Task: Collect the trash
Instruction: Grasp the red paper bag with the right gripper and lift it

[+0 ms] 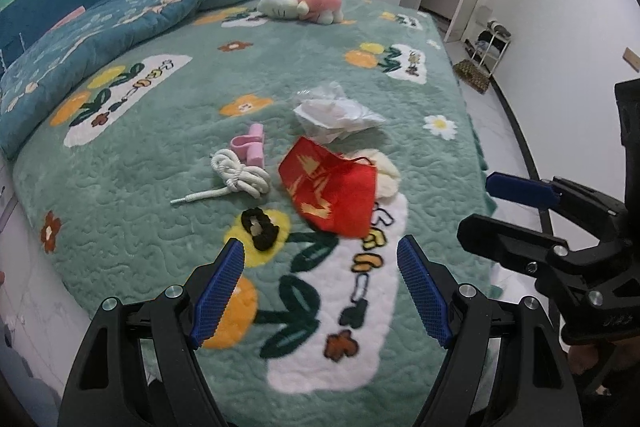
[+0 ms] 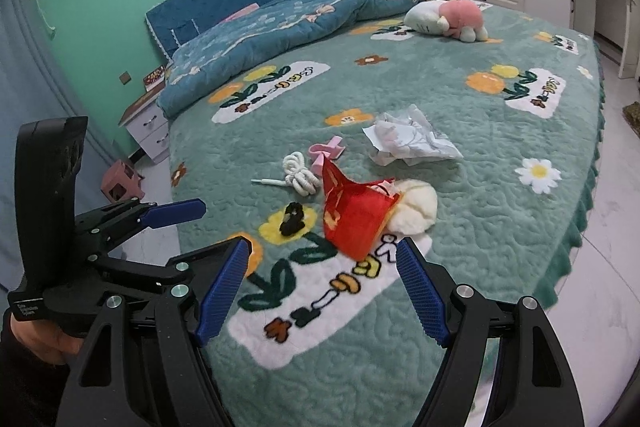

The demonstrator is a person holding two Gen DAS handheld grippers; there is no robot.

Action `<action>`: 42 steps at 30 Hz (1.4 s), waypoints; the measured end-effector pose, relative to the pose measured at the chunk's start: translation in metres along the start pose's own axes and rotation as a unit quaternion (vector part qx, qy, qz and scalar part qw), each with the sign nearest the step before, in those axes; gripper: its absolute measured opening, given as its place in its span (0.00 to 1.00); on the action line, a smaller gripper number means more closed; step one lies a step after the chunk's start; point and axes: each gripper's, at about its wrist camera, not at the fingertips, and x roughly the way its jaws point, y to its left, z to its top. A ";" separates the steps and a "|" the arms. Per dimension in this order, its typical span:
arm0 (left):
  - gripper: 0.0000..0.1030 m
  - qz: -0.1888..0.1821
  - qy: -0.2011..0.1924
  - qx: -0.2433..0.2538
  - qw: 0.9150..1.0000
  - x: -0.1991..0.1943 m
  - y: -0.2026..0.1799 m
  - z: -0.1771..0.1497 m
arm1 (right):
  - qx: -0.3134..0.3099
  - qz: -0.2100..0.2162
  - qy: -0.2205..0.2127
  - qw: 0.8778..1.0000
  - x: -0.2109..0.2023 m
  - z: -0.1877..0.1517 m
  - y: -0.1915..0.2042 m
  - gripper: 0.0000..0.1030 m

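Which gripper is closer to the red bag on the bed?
Right, though only just. The right gripper hangs open right before the red bag, one fingertip almost at its lower edge. The left gripper, also open, sits a bit further back, nearer the black scrunchie.

Both wrist views look down, side by side — sharing the bed [image 1: 200,155].

1. A bed [image 1: 168,195] covered by a green quilted spread with flower patches carries everything.
2. Mid-bed lie a red packet [image 1: 332,191], crumpled white wrappers [image 1: 336,113], a cream lump [image 1: 388,169], a coiled white cord [image 1: 240,177], a pink clip [image 1: 250,147] and a black scrunchie [image 1: 260,227].
3. Far left: a blue duvet [image 1: 120,27].
4. Far end: a plush toy [image 1: 304,3].
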 end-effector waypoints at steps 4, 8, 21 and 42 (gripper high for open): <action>0.76 0.003 0.015 -0.001 1.000 0.018 0.009 0.006 | -0.002 0.004 0.010 1.000 0.025 0.014 -0.006 0.74; 0.76 0.006 0.033 -0.008 0.999 0.037 0.021 0.012 | -0.002 0.008 0.017 1.000 0.046 0.025 -0.010 0.74; 0.76 0.012 0.060 0.000 0.998 0.072 0.047 0.023 | -0.012 0.008 0.044 0.999 0.117 0.045 -0.024 0.74; 0.77 0.015 0.063 -0.008 0.998 0.082 0.053 0.034 | -0.033 0.015 0.042 0.998 0.115 0.048 -0.029 0.06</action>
